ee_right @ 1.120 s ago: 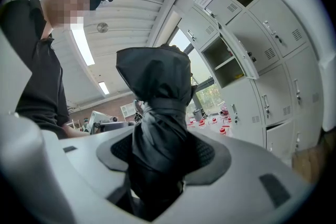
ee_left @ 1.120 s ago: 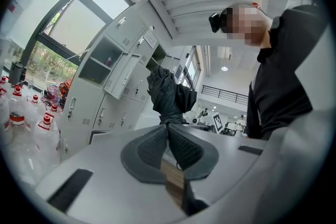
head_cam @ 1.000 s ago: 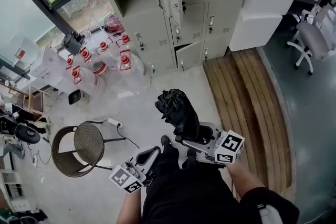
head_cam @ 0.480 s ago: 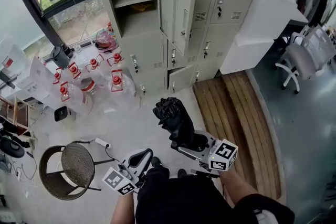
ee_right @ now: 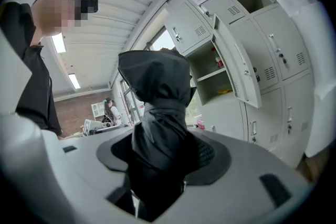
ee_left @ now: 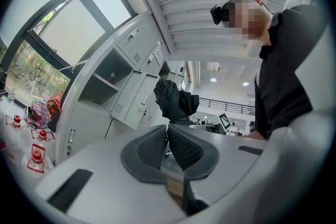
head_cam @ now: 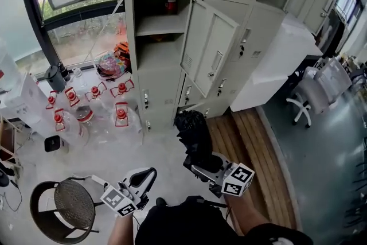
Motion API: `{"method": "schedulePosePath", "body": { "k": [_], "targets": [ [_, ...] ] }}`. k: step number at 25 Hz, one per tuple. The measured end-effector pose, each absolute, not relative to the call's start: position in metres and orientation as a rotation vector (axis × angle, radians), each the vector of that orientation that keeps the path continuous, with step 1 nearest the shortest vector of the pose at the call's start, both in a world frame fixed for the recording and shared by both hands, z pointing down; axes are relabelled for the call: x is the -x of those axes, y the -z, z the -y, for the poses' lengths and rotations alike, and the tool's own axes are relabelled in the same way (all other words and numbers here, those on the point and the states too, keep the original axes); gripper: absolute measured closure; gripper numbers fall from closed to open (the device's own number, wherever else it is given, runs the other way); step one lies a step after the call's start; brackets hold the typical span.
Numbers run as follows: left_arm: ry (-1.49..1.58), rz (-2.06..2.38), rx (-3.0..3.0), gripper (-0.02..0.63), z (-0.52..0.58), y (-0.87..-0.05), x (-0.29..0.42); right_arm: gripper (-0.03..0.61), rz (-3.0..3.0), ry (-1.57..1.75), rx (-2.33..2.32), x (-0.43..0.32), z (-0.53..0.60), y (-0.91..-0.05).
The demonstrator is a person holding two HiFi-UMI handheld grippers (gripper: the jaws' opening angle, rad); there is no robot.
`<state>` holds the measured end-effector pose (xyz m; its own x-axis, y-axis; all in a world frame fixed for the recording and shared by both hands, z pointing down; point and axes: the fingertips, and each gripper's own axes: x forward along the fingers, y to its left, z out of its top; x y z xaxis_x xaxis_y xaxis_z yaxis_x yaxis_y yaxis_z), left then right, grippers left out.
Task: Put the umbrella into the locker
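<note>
There were two grippers, one umbrella (head_cam: 194, 133), one open locker compartment (head_cam: 161, 28) with its single door (head_cam: 211, 50) swung outward, at least six red-capped water jugs (head_cam: 121, 115) on the floor by the window, and one wicker stool (head_cam: 57, 210). Compared with a second earlier, the head view had lifted: the lockers filled more of the frame, the open compartment sat closer ahead, and the stool had slid toward the lower left corner, while the umbrella kept its place in the same gripper. The right gripper (head_cam: 202, 161) had its jaws clamped on the umbrella's lower part (ee_right: 157, 113), holding it upright in front of the lockers, outside and below the open compartment. The left gripper (head_cam: 143, 178) was lower and to the left, its jaws (ee_left: 168, 131) together with nothing between them. The umbrella was black and folded, its fabric crumpled and loosely bunched, with a wider, rumpled bundle at the top.
</note>
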<state>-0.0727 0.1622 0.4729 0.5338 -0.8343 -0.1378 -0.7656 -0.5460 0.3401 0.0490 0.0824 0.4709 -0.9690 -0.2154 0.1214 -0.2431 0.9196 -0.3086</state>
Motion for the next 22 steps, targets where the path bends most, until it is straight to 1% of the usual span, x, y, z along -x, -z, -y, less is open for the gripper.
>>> {"method": "schedulePosePath", "body": {
  "k": [10,15,22],
  "targets": [
    [0.427,1.254,-2.494,0.589,-0.121,-0.487,0.107,0.321,2.916,-0.568,-0.450,-0.018,-0.046,-0.485],
    [0.396,1.267,-2.500,0.589,-0.076,-0.487,0.125,0.321,2.932,-0.578,-0.463,0.009,0.006,-0.489],
    [0.319,1.343,-2.510,0.589,0.002,-0.464,0.157,0.322,2.943,-0.552,-0.523,0.040,0.097,-0.475]
  ]
}}
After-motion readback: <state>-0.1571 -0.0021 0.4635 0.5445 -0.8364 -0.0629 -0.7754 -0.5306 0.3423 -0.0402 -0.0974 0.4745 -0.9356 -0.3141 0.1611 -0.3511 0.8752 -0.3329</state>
